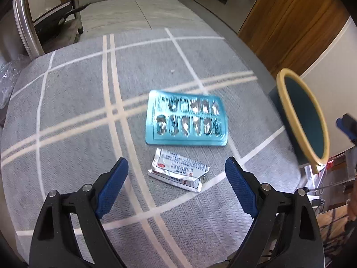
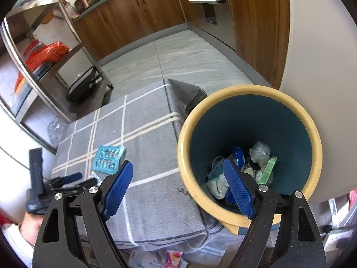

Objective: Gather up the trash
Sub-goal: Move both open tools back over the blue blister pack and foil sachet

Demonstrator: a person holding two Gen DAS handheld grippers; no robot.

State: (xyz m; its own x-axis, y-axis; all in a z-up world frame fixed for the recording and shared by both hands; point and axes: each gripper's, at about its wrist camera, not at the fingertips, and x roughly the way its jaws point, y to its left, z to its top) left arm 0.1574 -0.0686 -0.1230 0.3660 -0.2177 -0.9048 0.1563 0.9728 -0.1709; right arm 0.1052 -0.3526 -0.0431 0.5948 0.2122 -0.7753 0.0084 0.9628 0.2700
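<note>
Silver foil sachet and teal blister pack lying flat, just apart, on grey checked cloth. Left gripper hovering above sachet, jaws spread wide, empty, probably lined up to pinch it. Right gripper also spread, empty, over yellow-rimmed bin holding collected rubbish.

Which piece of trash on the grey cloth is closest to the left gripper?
The small silver foil packet is closest. It lies just ahead of the open left gripper, while the blue blister pack lies farther along the checked cloth.
</note>
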